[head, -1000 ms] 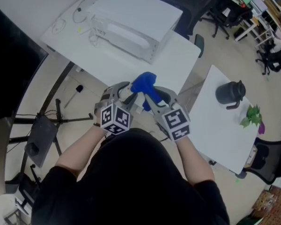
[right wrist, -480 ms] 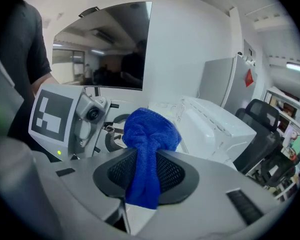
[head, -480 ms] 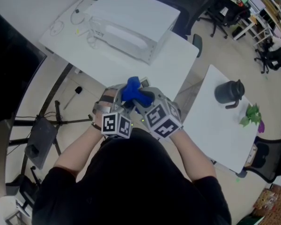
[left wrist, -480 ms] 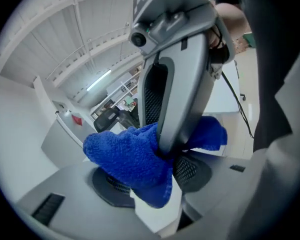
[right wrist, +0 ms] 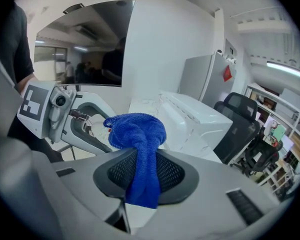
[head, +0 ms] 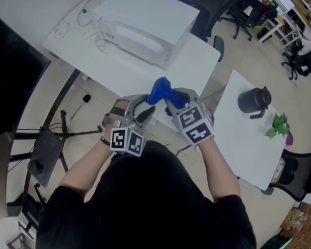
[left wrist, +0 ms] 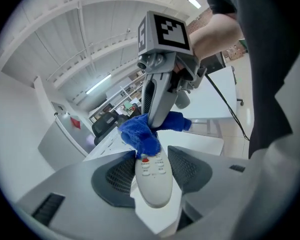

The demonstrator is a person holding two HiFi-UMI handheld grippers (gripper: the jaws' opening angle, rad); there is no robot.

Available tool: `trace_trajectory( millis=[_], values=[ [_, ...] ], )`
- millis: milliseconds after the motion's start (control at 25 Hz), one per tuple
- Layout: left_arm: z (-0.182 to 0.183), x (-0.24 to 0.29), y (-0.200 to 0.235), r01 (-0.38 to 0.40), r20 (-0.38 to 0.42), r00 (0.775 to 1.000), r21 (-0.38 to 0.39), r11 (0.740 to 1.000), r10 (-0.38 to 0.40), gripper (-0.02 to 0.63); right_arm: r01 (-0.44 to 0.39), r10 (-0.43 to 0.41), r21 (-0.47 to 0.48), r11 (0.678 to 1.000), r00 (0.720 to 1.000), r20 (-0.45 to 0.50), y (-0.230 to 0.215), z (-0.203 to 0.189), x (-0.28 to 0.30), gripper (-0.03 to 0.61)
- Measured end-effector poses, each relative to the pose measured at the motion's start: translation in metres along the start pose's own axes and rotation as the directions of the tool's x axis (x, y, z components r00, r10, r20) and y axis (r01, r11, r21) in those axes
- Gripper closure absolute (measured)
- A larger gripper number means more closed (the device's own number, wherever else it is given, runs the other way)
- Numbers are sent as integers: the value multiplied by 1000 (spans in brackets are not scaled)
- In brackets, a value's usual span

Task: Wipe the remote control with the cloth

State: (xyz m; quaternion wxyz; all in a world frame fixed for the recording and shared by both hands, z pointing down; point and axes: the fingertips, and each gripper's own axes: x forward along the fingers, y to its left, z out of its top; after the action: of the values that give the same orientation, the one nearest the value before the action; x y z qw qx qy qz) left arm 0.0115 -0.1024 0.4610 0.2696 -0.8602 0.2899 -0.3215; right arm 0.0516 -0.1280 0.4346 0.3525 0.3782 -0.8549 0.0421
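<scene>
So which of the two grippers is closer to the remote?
Left. The left gripper clamps the remote; the right gripper holds the cloth against the remote's far end.

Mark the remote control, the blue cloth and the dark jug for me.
remote control (left wrist: 154, 189): left gripper view, on its plain lower body below the buttons.
blue cloth (right wrist: 137, 131): right gripper view, on its bunched upper part.
dark jug (head: 252, 101): head view, on its body.

Blue cloth (head: 160, 90), white remote control (left wrist: 153, 178) with a red button (left wrist: 145, 160).
</scene>
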Motion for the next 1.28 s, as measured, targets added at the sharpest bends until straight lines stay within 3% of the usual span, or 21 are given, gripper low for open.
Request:
trace_trajectory(
  millis=[160,280,440,680,840,1280],
  values=[
    [-3,1,2,-3,-15,1000,-21,1000,3,407,34,-34,4,999,999,28,-8,8,-11,463],
    [-11,4,6,-10,-46,999,-47,999,8,408,-36,40,-57,998,997,63,21,25,-20,463],
    [-15,7,11,-16,-70,997,-30,999,14,407,-150,158,-160,976,987,40,67,37,-17,463],
    [0,0,4,-13,-27,1000,47,999,14,407,-206,203,-204,957,978,-39,86,31,-6,463],
    [2,-6,0,-19,-8,1000,58,998,20,407,-170,162,-185,968,985,-57,75,24,-5,463],
    [9,-16,-6,-14,34,999,29,999,13,407,32,-34,-44,999,999,-38,3,0,-13,465]
  ],
)
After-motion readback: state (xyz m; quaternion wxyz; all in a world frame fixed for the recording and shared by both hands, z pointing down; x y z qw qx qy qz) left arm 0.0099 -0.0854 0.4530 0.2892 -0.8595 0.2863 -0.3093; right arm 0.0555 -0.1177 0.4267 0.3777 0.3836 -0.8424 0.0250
